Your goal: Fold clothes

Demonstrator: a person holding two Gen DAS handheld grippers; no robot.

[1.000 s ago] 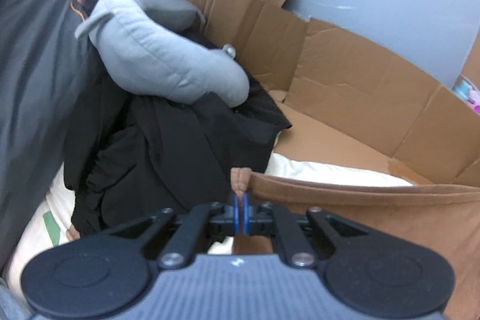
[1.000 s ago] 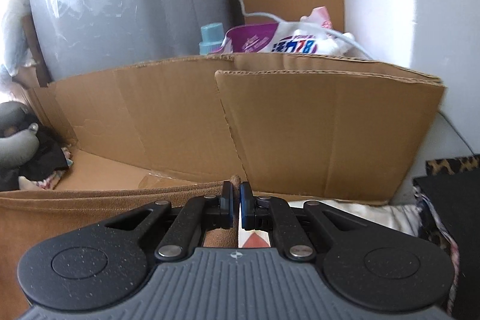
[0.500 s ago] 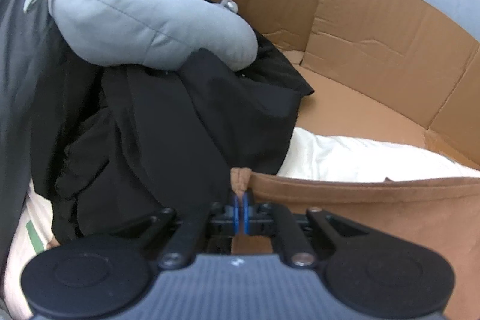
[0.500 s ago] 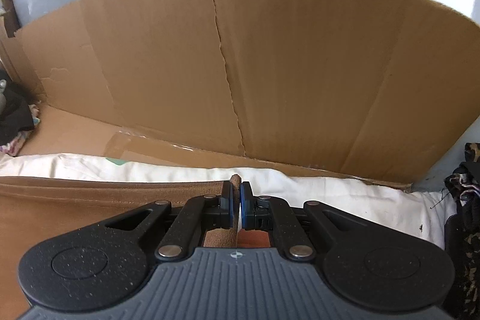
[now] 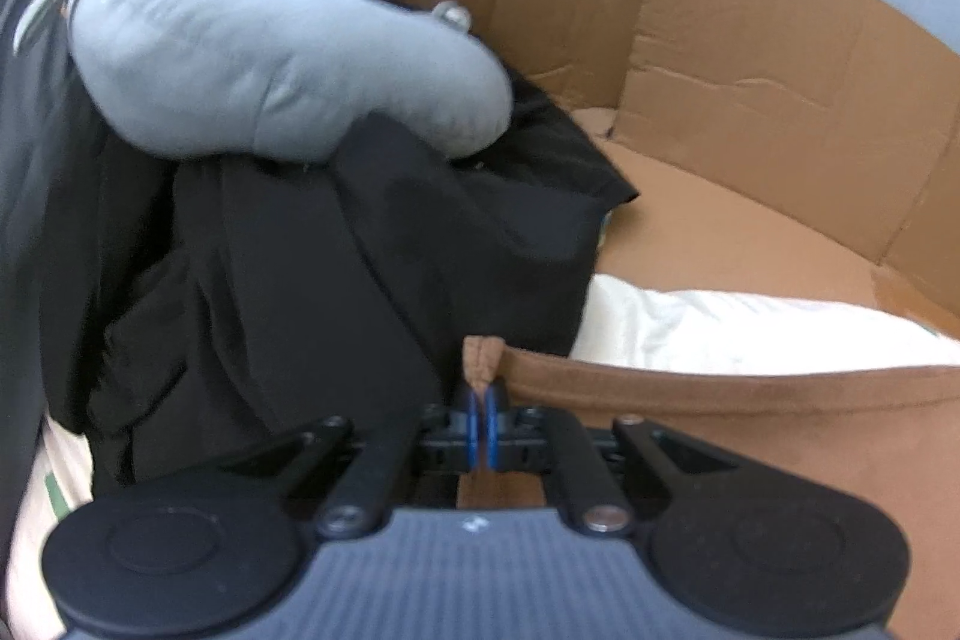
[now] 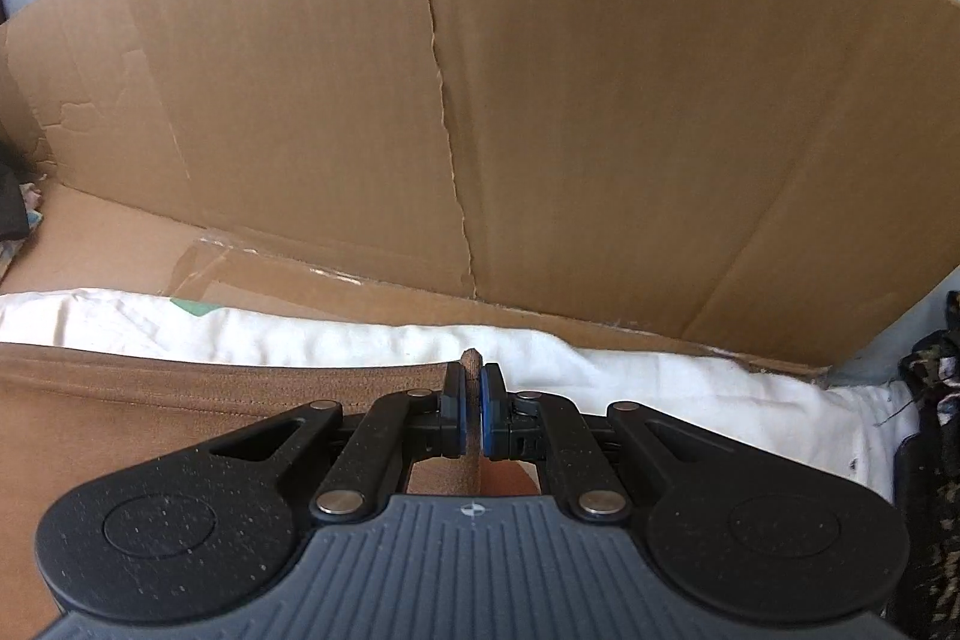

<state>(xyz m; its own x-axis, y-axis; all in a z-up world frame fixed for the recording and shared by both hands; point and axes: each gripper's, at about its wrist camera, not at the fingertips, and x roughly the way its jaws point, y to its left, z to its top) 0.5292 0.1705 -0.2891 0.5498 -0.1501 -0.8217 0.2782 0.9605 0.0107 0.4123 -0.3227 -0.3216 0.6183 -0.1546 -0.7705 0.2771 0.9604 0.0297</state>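
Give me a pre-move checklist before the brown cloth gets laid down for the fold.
1. Left gripper shut on a corner of the brown cloth: ok.
2. Right gripper shut on the other corner: ok.
3. Top hem between the corners stretched fairly straight, no sag: ok.
4. White sheet ahead free for laying down: ok on the right; on the left the black clothes overlap its edge: not ok.
5. Cardboard wall close ahead; room to swing forward: cannot tell.
6. Lower part of the cloth hanging free: cannot tell, hidden.
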